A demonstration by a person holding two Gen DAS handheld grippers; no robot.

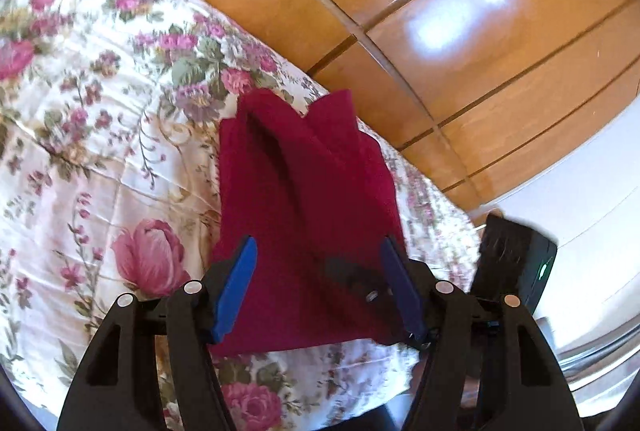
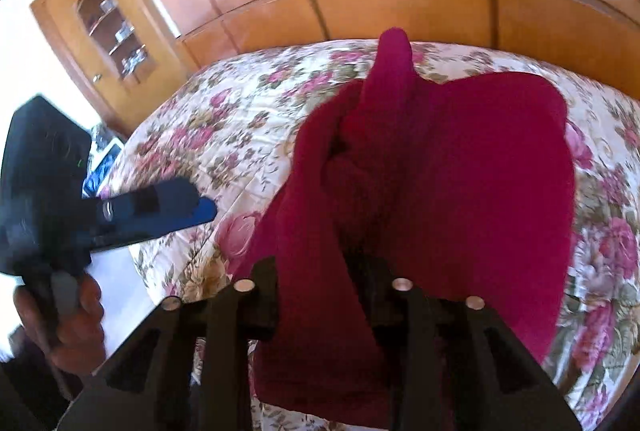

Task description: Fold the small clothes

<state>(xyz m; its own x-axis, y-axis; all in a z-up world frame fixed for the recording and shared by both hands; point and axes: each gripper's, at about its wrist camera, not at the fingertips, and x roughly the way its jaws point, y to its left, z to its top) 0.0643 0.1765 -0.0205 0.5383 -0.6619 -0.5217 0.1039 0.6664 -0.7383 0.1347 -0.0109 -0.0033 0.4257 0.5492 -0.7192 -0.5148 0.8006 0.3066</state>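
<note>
A dark red knitted garment [image 1: 304, 199] lies on the flowered bedspread [image 1: 80, 111]. My left gripper [image 1: 318, 251] is open, its blue fingers [image 1: 236, 287] spread just above the garment's near part, holding nothing. In the right wrist view the red garment [image 2: 460, 183] hangs bunched and drapes over my right gripper [image 2: 320, 263], whose fingertips are hidden under the cloth; the jaws look shut on it. The left gripper [image 2: 168, 211] shows at the left, held by a hand.
A wooden wardrobe [image 1: 400, 11] stands behind the bed. The bed edge [image 1: 440, 211] runs close on the right. A wooden glass-door cabinet [image 2: 108, 31] stands at the far left. White floor lies beside the bed.
</note>
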